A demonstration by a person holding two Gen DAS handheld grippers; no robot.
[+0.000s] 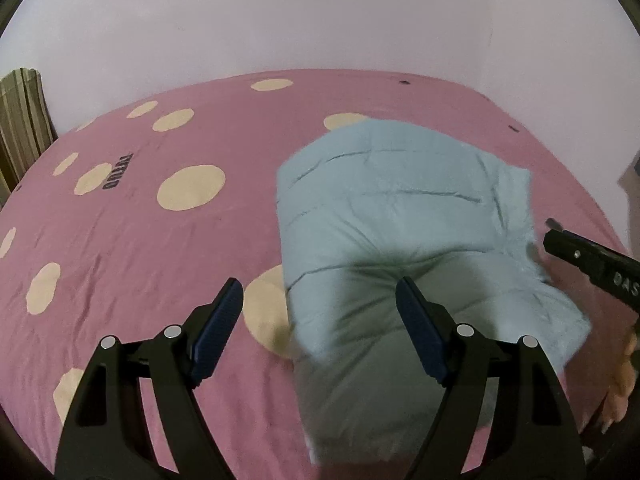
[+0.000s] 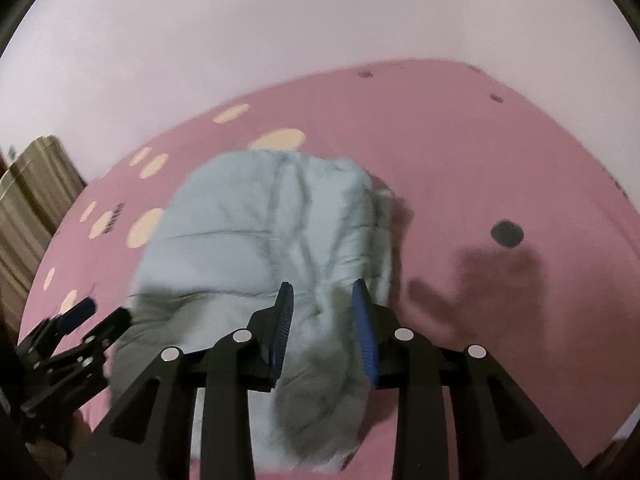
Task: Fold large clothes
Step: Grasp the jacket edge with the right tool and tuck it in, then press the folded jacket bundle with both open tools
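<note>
The light blue quilted jacket [image 1: 400, 240] lies folded into a thick, puffy bundle on the bed, toward the right half of the pink sheet [image 1: 160, 248]; its padded fabric is stitched in channels and creased into soft ridges, and its left edge runs fairly straight while the near end bulges round; in the right wrist view the same jacket [image 2: 260, 232] fills the middle, with a paler, fuzzy trim showing along its right side. The left tongs [image 1: 320, 332] hang above the jacket's near left edge with the jaws spread wide and nothing between them; one blue ribbed pad sits over the sheet, the other over the jacket. The right tongs [image 2: 322, 332] hover over the jacket's near right part, jaws parted by a narrower gap, and no cloth is pinched between the pads; their shadow falls on the sheet to the right. From the left wrist view the right tongs [image 1: 592, 264] enter at the right edge, just beside the jacket. The sheet is smooth cotton with cream dots and a few dark ones; bare bed lies left of and beyond the jacket, up to the pale wall [image 1: 320, 20]; a striped curtain [image 1: 20, 120] hangs at the far left.
</note>
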